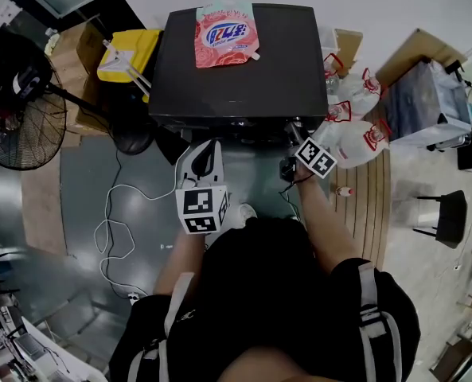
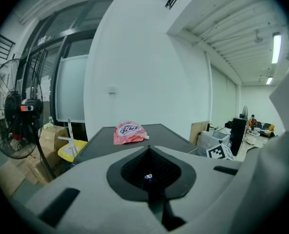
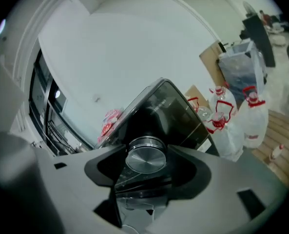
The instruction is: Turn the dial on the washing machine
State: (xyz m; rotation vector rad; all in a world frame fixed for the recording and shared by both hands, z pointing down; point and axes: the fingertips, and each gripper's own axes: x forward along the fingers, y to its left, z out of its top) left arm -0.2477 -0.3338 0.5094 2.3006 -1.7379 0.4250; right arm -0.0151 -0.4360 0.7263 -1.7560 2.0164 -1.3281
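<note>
The black washing machine (image 1: pixel 236 70) stands in front of me in the head view, with a pink detergent pouch (image 1: pixel 226 34) lying on its lid. Its round silver dial (image 3: pixel 145 159) fills the middle of the right gripper view, and my right gripper (image 3: pixel 145 164) is shut on it, one jaw on each side. In the head view the right gripper (image 1: pixel 292 131) is up against the machine's front panel. My left gripper (image 1: pixel 207 148) hangs just short of the front, left of the right one, shut and holding nothing. The left gripper (image 2: pixel 151 179) view looks over the lid toward the pouch (image 2: pixel 129 132).
A standing fan (image 1: pixel 17 110) and cardboard boxes with a yellow object (image 1: pixel 128 54) sit left of the machine. Plastic water jugs (image 1: pixel 355 118) crowd its right side. A white cable (image 1: pixel 112 229) loops on the floor at left. A dark chair (image 1: pixel 442 213) stands at the far right.
</note>
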